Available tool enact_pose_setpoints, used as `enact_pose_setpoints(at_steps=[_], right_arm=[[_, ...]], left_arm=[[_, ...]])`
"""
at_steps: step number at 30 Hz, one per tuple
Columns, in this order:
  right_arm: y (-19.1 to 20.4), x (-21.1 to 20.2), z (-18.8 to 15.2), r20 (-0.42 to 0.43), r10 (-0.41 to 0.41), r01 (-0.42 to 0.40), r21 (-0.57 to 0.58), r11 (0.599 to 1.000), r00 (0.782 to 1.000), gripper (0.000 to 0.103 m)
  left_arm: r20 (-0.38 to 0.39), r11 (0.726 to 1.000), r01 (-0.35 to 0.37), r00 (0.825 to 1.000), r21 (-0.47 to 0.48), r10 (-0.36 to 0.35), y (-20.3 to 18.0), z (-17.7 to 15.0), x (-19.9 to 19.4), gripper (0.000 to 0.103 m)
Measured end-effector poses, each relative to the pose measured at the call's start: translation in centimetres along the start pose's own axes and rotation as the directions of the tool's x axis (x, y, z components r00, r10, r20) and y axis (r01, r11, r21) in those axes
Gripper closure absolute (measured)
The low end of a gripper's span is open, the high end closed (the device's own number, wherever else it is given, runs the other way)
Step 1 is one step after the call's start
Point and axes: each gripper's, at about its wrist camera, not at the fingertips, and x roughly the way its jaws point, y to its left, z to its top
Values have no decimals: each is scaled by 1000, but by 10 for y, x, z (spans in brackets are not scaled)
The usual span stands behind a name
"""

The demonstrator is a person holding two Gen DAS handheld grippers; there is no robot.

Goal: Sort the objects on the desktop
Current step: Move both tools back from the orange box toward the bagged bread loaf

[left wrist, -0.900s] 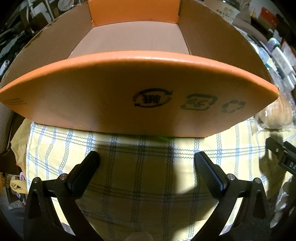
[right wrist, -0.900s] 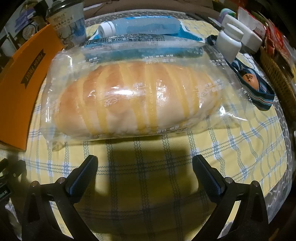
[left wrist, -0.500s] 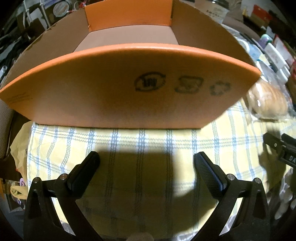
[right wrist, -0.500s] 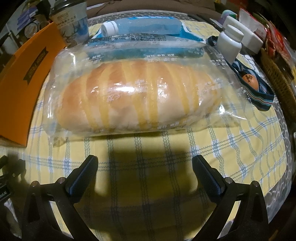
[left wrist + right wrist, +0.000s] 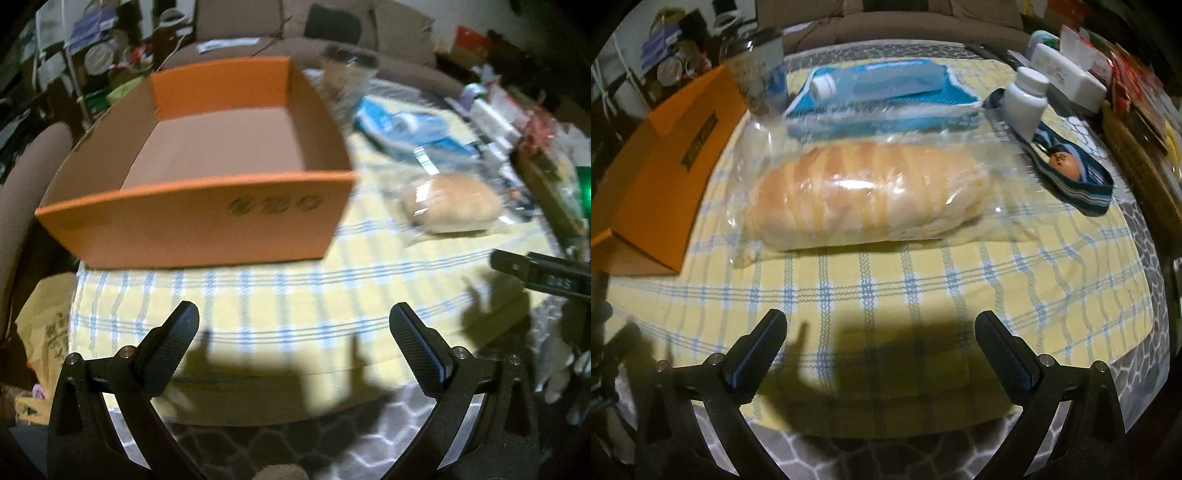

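An empty orange cardboard box point(image 5: 192, 229) stands on the yellow checked cloth, ahead of my left gripper point(image 5: 294, 321), which is open with nothing between its fingers. To the box's right lies a bagged bread loaf point(image 5: 452, 208). In the right wrist view the same loaf point(image 5: 864, 195) in its clear bag lies crosswise in front of my right gripper point(image 5: 881, 332), also open and apart from it. Behind the loaf lie a blue pouch point(image 5: 882, 96) with a white cap, a white pill bottle point(image 5: 1025, 99), a paper cup point(image 5: 759, 70) and an egg point(image 5: 1063, 162) on a striped cloth.
The orange box point(image 5: 661, 177) flanks the loaf on the left. A white box point(image 5: 1067, 79), packets and a wicker basket point(image 5: 1137, 166) crowd the right edge. Brown chairs and cluttered shelves ring the table. Bare cloth lies between both grippers and the objects. The right tool point(image 5: 543, 277) shows at right in the left wrist view.
Both grippers have pulled back and risen: the box and the loaf look smaller and farther. The left view has swung right, now showing the loaf and pouch. Jaws stayed wide.
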Motion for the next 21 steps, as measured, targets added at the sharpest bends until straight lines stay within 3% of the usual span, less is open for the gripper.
enact_pose_setpoints(at_steps=[8, 14, 21], right_arm=[[-15, -40, 21, 67, -5, 5, -5, 1000, 998, 0], [-31, -53, 32, 92, -1, 3, -27, 1000, 996, 0], [-58, -39, 39, 66, 41, -42, 16, 999, 997, 0]], left_arm=[[53, 992, 94, 994, 82, -99, -57, 24, -26, 0], [53, 988, 124, 990, 90, -129, -83, 39, -14, 0], [30, 984, 159, 986, 84, -162, -99, 52, 12, 0]])
